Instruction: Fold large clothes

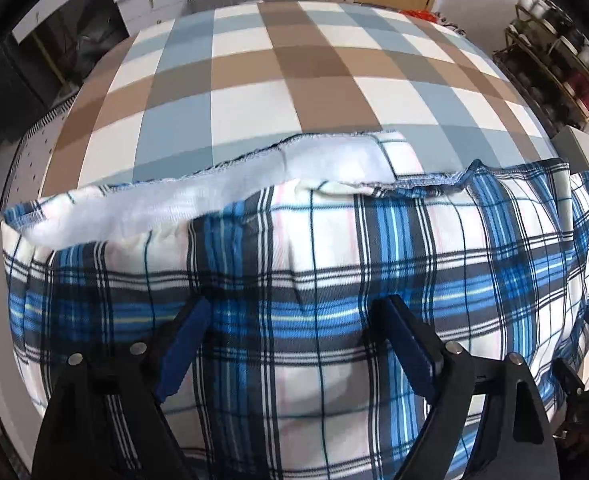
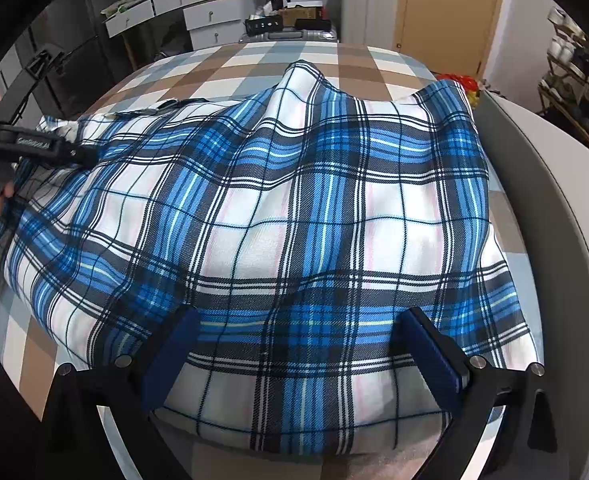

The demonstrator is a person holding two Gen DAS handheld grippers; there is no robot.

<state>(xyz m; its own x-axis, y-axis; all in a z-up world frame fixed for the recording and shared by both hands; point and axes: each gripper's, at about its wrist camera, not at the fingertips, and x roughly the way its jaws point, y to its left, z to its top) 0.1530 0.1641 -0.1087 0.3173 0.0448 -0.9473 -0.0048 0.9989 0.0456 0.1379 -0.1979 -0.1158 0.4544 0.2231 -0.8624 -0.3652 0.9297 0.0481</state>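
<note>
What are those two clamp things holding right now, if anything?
Nothing. The left gripper and right gripper both stand open over the plaid garment, their pads not pinching the cloth.

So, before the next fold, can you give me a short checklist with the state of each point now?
1. Left gripper open: ok, the jaws stand wide over the plaid garment.
2. Right gripper open: ok, wide apart, cloth seen between the fingers.
3. Cloth gripped by either gripper: cannot tell; no pinch is visible.
4. Garment lies flat: not ok, a ridge rises at the far edge and waves cross the middle.
5. Far hem neat: not ok, the white inner side is turned over.
6. Garment fully on the checked bed cover: cannot tell, the near edge is hidden.
</note>
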